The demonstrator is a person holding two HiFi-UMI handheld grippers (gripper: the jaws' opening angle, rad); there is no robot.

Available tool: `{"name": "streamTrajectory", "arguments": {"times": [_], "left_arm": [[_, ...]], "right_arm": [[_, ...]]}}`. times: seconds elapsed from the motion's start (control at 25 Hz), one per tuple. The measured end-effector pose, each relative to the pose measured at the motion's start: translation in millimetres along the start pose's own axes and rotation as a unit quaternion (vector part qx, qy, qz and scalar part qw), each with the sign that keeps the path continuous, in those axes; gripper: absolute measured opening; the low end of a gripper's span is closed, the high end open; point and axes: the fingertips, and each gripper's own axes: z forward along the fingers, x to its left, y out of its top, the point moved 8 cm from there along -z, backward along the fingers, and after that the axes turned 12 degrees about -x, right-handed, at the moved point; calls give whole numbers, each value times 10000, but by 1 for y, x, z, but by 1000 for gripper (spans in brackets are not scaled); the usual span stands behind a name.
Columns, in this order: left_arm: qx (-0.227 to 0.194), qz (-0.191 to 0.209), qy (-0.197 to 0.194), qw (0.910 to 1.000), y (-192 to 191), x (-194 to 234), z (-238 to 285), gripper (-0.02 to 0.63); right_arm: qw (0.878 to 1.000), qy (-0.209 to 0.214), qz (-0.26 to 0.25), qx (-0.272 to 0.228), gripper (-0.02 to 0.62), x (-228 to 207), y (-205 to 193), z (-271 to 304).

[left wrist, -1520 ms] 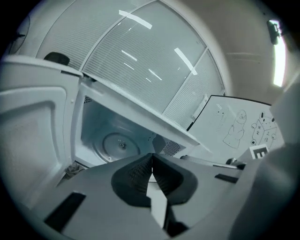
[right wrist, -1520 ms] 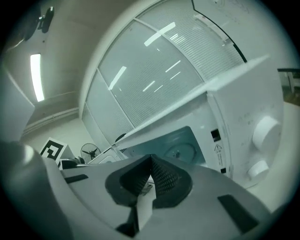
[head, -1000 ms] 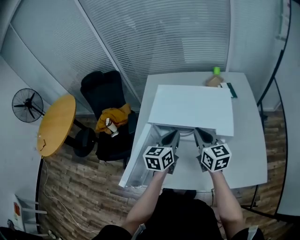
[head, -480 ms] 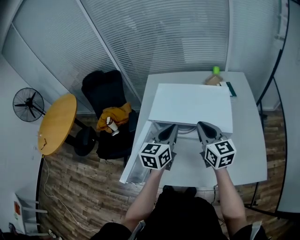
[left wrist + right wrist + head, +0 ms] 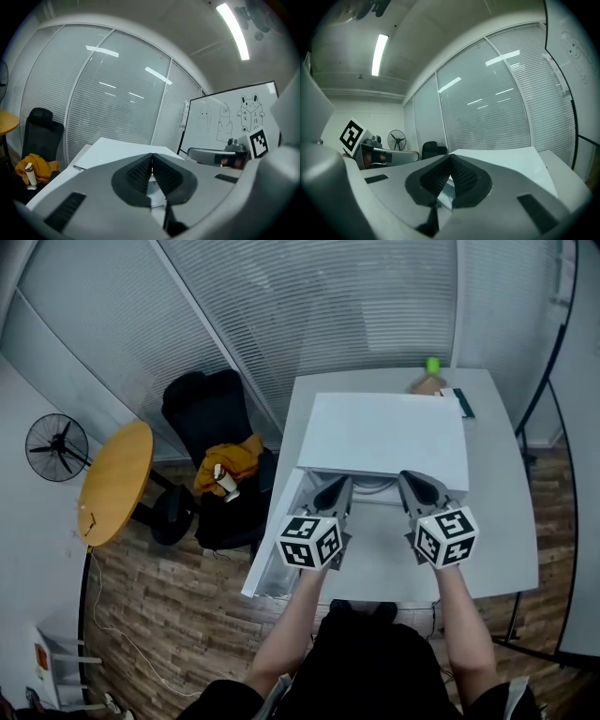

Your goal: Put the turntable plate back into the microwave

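The white microwave (image 5: pixel 384 432) stands on the white table (image 5: pixel 497 521) with its door (image 5: pixel 277 540) swung open to the left. The clear glass turntable plate (image 5: pixel 375 486) shows as a curved rim just at the microwave's mouth, spanning between my two grippers. My left gripper (image 5: pixel 337 487) is shut on the plate's left edge, where a pale sliver of the plate (image 5: pixel 155 186) shows between the pads. My right gripper (image 5: pixel 412 484) is shut on its right edge, and the glass plate (image 5: pixel 443 197) sits in the gap below the pads. Both grippers point nearly level at the opening.
A green object (image 5: pixel 432 365) and small items lie on the table behind the microwave. Left of the table are a black chair (image 5: pixel 202 423) with a yellow cloth, a round wooden table (image 5: pixel 112 486) and a fan (image 5: pixel 56 446). A whiteboard (image 5: pixel 234 117) stands to the right.
Both grippers have risen a little with the plate between them, and their tips now sit closer to the microwave's opening.
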Motion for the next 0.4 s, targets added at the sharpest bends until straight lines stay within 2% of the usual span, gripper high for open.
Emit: {"name": "streamTrajectory", "arguments": {"times": [0.4], "left_arm": [[38,-9,25,10000,-9,1,0,0]], "right_arm": [[10000,-30,-25,12,8,-1,-8,-1]]}}
